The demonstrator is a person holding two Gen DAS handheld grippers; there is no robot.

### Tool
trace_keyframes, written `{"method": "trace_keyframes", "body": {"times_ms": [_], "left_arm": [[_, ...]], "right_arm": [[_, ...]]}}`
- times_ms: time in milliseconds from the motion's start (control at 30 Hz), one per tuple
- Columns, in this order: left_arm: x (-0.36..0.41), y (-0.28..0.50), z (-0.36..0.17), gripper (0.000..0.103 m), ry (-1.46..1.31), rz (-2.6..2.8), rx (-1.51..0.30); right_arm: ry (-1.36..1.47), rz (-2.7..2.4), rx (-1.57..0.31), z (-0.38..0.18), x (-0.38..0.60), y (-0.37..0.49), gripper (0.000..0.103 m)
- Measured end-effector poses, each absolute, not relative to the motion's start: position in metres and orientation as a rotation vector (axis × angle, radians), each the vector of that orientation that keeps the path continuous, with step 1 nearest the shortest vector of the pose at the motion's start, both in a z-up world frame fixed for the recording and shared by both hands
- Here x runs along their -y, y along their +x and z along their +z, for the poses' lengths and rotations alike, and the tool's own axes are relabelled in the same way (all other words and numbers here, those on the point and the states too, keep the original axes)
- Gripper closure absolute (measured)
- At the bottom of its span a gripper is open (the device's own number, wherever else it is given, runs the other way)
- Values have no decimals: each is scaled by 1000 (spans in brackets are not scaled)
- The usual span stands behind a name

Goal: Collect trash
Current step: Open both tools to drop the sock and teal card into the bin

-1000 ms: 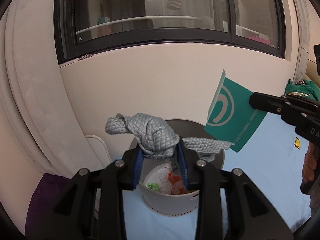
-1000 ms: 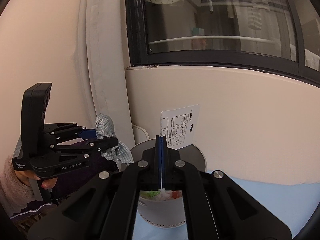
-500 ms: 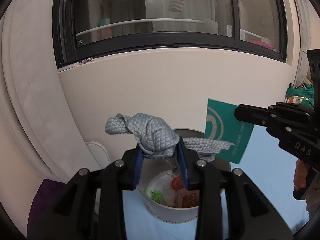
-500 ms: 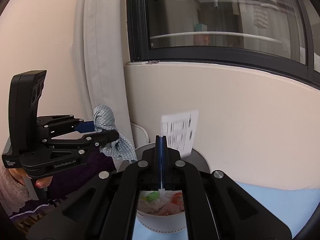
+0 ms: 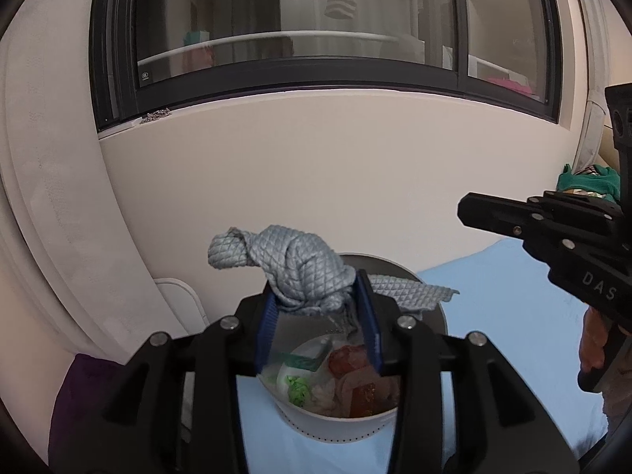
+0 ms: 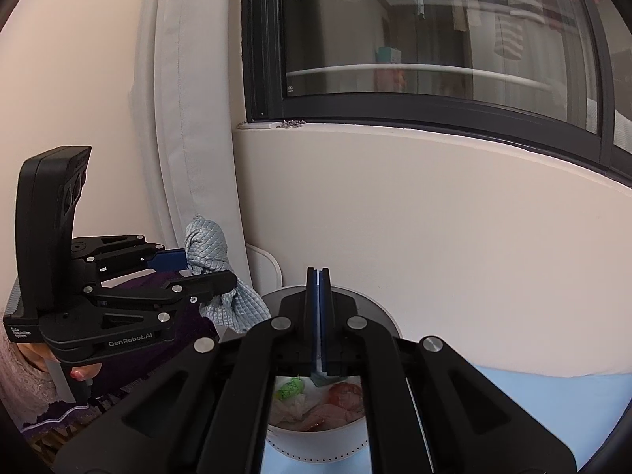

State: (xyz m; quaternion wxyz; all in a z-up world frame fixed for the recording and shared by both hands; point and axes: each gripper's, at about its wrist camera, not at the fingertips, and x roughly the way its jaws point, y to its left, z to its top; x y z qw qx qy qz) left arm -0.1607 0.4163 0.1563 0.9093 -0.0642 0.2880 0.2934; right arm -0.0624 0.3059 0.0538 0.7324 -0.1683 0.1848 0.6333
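Observation:
My left gripper (image 5: 316, 308) is shut on a knotted grey quilted cloth (image 5: 292, 266) and holds it above a white trash bin (image 5: 335, 428). The bin holds wrappers, tissue and a teal-and-white card (image 5: 302, 361). My right gripper (image 6: 318, 288) is nearly closed and empty above the same bin (image 6: 316, 450); it also shows at the right of the left wrist view (image 5: 466, 213). The left gripper (image 6: 205, 272) with the cloth (image 6: 209, 249) shows at the left of the right wrist view.
The bin stands on a light blue surface (image 5: 513, 300) against a cream wall (image 5: 316, 177) under a dark-framed window (image 5: 316, 39). The bin's open grey lid (image 5: 395, 272) stands behind it. Green cloth (image 5: 588, 181) lies far right. A purple item (image 5: 83, 391) lies at the left.
The teal-and-white card has left my right gripper and now lies in the bin. The right gripper is empty. My left gripper still holds the grey cloth, now closer to the bin.

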Motion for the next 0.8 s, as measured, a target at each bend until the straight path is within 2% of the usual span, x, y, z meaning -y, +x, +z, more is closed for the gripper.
{"method": "trace_keyframes", "body": {"times_ms": [67, 167, 200, 300, 567, 600, 667, 700, 800], "left_arm": [[-413, -160, 155, 44, -128, 606, -595], [-407, -159, 156, 35, -107, 612, -588], [-404, -159, 157, 35, -99, 613, -586], [-399, -159, 157, 33, -96, 609, -585], [-384, -155, 157, 32, -85, 597, -588], [-382, -154, 157, 32, -82, 594, -588], [-377, -152, 156, 32, -74, 589, -589], [-374, -151, 156, 32, -72, 585, -590], [-366, -146, 153, 29, -64, 577, -592]], "right_arm": [[-378, 1390, -410, 52, -305, -63, 102], [-383, 1383, -414, 51, -306, -62, 101], [-386, 1380, -413, 51, -305, -62, 96], [-385, 1363, -400, 51, -303, -62, 73], [-390, 1340, -383, 51, -289, -62, 71], [-391, 1335, -386, 51, -288, -61, 69], [-389, 1320, -386, 49, -281, -60, 57], [-390, 1308, -380, 48, -276, -60, 47], [-388, 1267, -373, 45, -262, -57, 45]]}}
